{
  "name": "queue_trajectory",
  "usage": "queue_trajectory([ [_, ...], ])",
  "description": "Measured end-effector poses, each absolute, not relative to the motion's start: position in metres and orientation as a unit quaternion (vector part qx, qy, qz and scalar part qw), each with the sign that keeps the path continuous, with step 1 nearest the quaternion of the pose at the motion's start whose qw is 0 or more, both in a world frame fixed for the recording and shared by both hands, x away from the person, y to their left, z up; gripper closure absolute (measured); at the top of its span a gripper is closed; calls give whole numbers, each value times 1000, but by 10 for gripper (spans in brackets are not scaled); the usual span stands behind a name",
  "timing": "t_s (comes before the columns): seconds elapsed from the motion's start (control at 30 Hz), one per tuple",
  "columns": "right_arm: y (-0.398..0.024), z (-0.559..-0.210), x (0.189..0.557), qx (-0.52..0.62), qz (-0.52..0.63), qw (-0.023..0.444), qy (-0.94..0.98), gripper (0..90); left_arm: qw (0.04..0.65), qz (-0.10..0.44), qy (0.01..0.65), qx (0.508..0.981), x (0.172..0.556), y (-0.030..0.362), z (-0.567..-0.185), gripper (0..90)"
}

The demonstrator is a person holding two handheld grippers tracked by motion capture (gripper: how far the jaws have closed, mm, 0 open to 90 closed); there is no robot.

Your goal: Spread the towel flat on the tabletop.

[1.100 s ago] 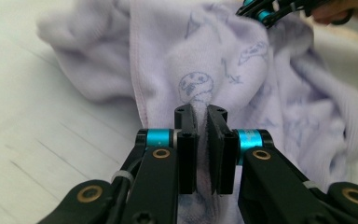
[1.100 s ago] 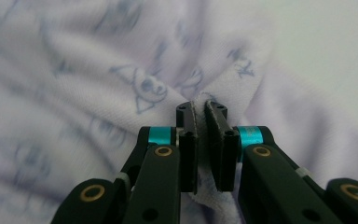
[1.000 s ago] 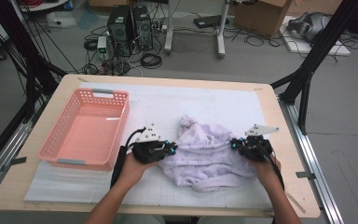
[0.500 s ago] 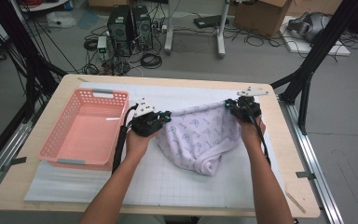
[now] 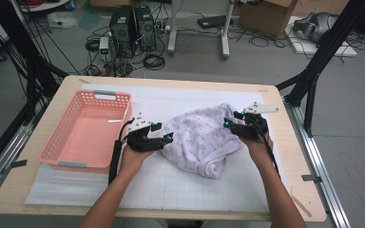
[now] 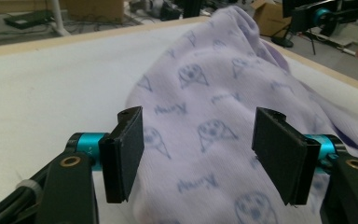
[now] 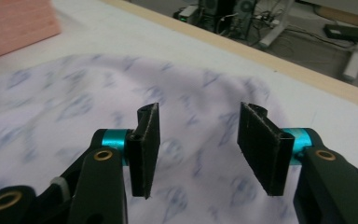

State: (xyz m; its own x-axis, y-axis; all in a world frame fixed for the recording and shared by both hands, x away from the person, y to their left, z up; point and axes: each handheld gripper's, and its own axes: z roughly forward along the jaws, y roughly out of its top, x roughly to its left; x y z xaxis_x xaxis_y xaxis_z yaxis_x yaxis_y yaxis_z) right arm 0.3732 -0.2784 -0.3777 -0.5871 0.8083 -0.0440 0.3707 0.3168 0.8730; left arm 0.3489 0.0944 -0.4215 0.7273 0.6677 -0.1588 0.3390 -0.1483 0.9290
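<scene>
Both sets of jaws have just been opening and now stand apart, gripping nothing. The left gripper (image 5: 167, 138) sits at the lavender printed garment's (image 5: 202, 137) left edge, the right gripper (image 5: 228, 124) at its upper right. The garment lies slack on the surface (image 5: 180, 190) between them, long axis running diagonally from upper right to lower left, beside the pink basket (image 5: 88, 135).

one lilac garment (image 5: 200, 140), one pink basket (image 5: 86, 134), two grippers, perhaps more off-table

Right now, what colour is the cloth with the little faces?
Pale lilac cloth with blue-grey printed faces; the left gripper view shows it best.
</scene>
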Motion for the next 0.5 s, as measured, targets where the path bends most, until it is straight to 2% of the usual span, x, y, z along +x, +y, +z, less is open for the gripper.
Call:
queue_trajectory([
  [0.07,-280,-379,358,375,427,247,785,405,550,139,339,751,345,96,-425,344],
  [0.13,-283,-382,341,365,432,251,786,402,540,126,335,762,343,95,-425,316],
  [0.27,-291,-396,318,358,419,244,798,386,543,139,321,763,332,93,-428,332],
  [0.37,-294,-408,304,353,415,233,806,385,526,128,313,780,329,91,-430,326],
  [0.5,-295,-422,292,344,412,218,815,421,544,129,315,767,320,93,-433,333],
])
